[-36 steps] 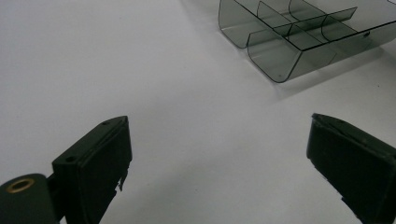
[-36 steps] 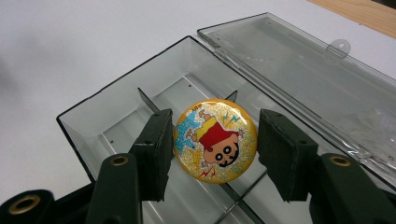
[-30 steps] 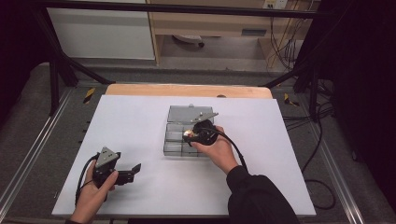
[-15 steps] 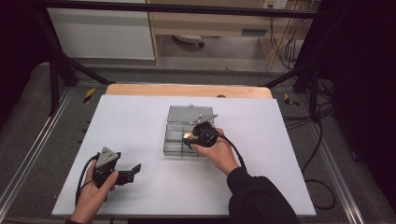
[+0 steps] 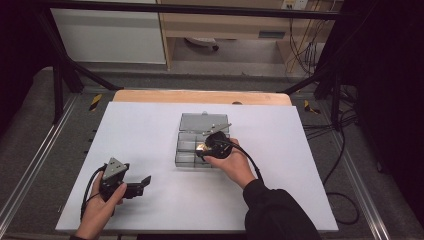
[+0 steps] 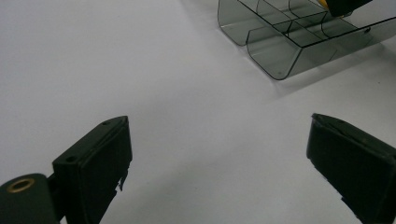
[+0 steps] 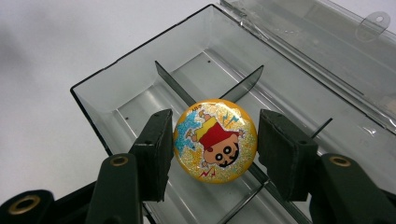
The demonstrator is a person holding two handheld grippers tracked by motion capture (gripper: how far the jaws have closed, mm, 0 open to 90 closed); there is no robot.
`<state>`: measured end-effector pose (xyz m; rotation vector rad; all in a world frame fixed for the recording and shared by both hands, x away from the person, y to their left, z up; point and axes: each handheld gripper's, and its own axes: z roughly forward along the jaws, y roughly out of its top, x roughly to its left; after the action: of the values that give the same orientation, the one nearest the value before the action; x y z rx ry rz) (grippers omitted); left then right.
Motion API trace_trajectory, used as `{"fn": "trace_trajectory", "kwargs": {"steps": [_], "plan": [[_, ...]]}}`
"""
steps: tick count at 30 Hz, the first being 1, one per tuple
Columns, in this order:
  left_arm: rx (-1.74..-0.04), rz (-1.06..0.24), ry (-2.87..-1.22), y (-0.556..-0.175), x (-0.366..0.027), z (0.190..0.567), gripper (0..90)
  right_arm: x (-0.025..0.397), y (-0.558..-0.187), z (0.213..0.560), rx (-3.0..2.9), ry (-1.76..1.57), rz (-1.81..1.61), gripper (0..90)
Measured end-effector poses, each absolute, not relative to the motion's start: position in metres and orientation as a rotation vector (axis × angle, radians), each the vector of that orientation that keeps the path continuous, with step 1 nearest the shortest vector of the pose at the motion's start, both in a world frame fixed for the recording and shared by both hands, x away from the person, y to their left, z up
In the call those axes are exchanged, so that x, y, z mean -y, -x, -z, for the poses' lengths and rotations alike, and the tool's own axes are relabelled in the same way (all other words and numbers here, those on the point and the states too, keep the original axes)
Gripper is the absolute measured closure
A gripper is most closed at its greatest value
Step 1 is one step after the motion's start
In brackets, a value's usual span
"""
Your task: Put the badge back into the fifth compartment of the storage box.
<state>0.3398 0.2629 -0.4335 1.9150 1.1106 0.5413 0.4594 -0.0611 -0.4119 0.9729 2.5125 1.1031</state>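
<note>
In the right gripper view, the right gripper [image 7: 212,142] holds a round yellow badge [image 7: 215,140] printed with a cartoon child in a red shirt; its two jaws press the badge at 9 and 3 o'clock, so they stand about a badge-width apart. The badge hangs above the clear divided box [image 7: 140,93], just over the partitions that split it into compartments; which compartment lies directly beneath cannot be told. The box's hinged lid [image 7: 327,42] lies flat open at 1 o'clock. In the high view, the box [image 5: 186,159] sits near the middle of the white table [image 5: 140,130] and the right gripper [image 5: 206,148] hovers over its near half. The left gripper [image 5: 141,183] rests low on the table at 8 o'clock from the box, well apart from it, jaws spread wide with nothing between them.
</note>
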Motion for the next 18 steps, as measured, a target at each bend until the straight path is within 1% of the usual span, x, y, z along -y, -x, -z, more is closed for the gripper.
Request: {"fn": "trace_trajectory", "kwargs": {"steps": [18], "plan": [[-1.109, -0.536, -1.92, -0.3396, -0.2624, 0.4338, 7.2, 0.0586, -0.4558, 0.4131, -2.549, -0.968, -1.093, 46.7]]}}
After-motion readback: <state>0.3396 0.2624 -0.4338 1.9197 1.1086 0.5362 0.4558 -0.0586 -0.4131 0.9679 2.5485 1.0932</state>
